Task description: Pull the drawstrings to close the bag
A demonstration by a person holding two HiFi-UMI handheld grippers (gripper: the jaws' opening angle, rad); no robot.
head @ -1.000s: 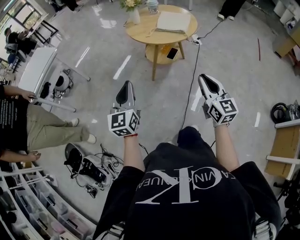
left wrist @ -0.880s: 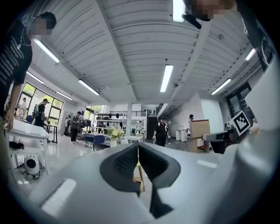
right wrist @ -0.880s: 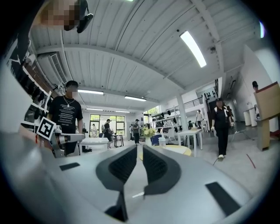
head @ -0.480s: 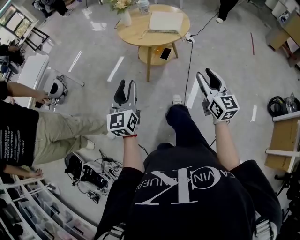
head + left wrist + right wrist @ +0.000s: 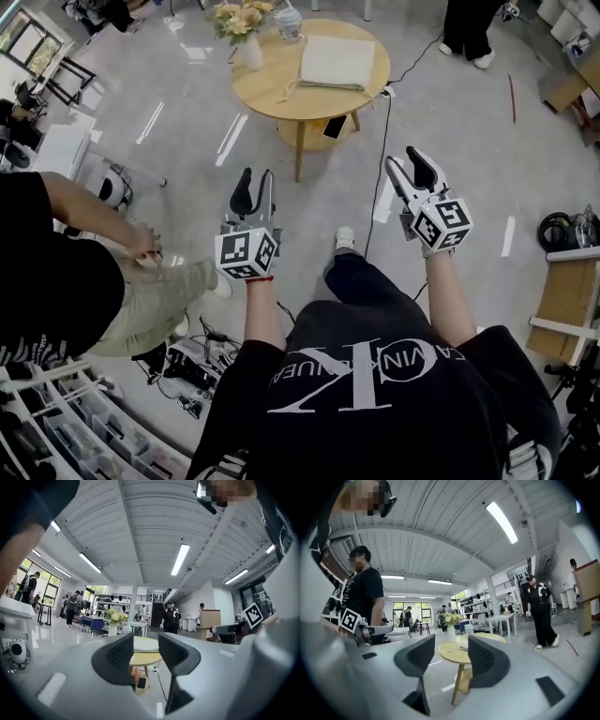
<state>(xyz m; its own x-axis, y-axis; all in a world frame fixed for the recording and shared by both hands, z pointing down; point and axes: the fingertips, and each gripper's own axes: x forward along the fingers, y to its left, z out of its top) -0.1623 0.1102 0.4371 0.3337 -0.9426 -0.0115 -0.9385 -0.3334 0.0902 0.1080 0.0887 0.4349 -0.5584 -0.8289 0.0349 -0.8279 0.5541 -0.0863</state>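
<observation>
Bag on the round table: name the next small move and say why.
Probably step closer to the round table: the bag lies on it, well ahead of the left tongs and right tongs, whose jaws have just been opening with nothing between them.

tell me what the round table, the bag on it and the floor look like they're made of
Round table: probably wood or wood veneer, by its light yellow-tan top and matching legs; smooth, low sheen. Bag: seemingly woven cloth, canvas or linen; pale beige, matte, lying flat. Floor: likely polished concrete or epoxy; grey and glossy, with bright light streaks mirrored in it.
</observation>
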